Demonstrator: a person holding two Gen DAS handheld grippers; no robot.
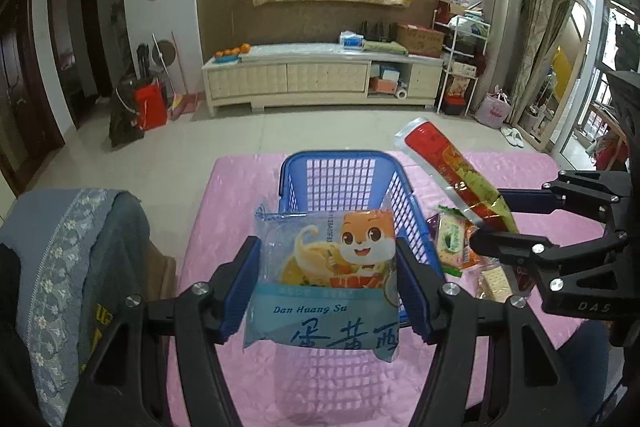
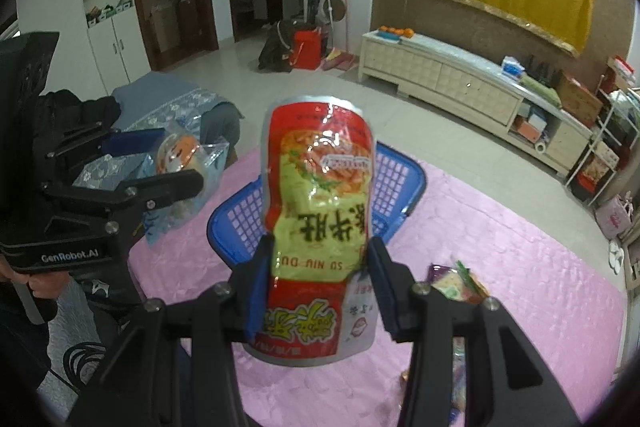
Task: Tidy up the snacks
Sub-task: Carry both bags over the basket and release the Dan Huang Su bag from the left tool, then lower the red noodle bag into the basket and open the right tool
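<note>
My left gripper [image 1: 326, 291] is clamping a blue egg-yolk pastry packet [image 1: 326, 267] above the blue basket [image 1: 340, 163]; my right gripper [image 2: 318, 287] is pinching a red-and-green snack pouch [image 2: 318, 203] beside it. The basket's far rim is standing open on the pink tablecloth [image 1: 240, 187].

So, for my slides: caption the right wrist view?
Right gripper holds a red-and-green snack pouch above the blue basket.
</note>
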